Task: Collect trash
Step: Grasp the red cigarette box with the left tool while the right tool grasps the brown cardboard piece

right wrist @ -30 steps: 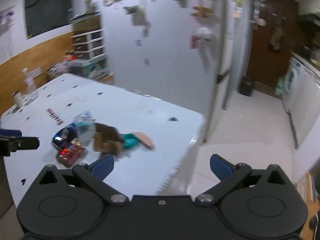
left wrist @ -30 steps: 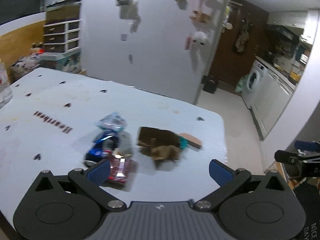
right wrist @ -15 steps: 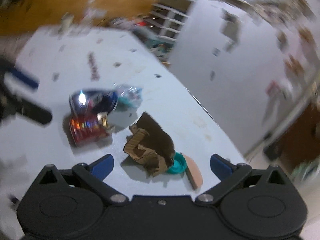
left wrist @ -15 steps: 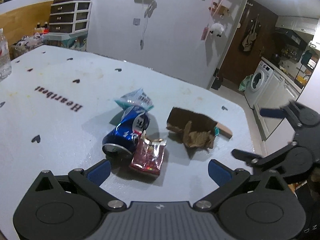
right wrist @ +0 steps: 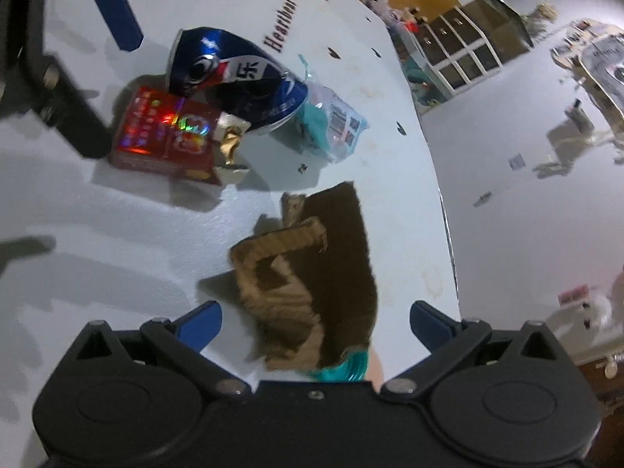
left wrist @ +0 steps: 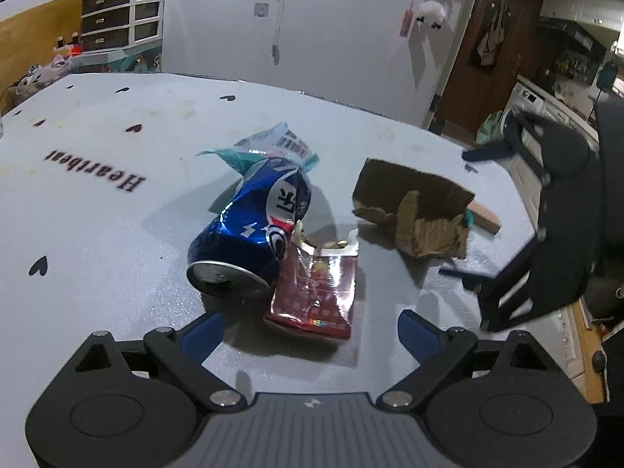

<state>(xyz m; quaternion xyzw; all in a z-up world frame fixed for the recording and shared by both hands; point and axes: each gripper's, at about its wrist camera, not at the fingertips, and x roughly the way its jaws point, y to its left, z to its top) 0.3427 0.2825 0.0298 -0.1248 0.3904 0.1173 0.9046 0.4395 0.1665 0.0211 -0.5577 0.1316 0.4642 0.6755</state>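
On the white table lies a heap of trash: a crushed blue can, a red foil packet against it, a clear and teal wrapper behind, and torn brown cardboard to the right. My left gripper hangs low over the packet's near edge. Its jaws are wide and closing, and the pads touch nothing. My right gripper is open and straddles the cardboard without touching it. In the left wrist view the right gripper appears rolled on its side.
A teal lid and a wooden strip peek out from under the cardboard. The table's rounded edge runs just past it, with a white wall beyond. A washing machine and a set of drawers stand farther off.
Both grippers have come down close over the trash. The right gripper has rolled and moved in over the cardboard. The left gripper's fingers have narrowed slightly.
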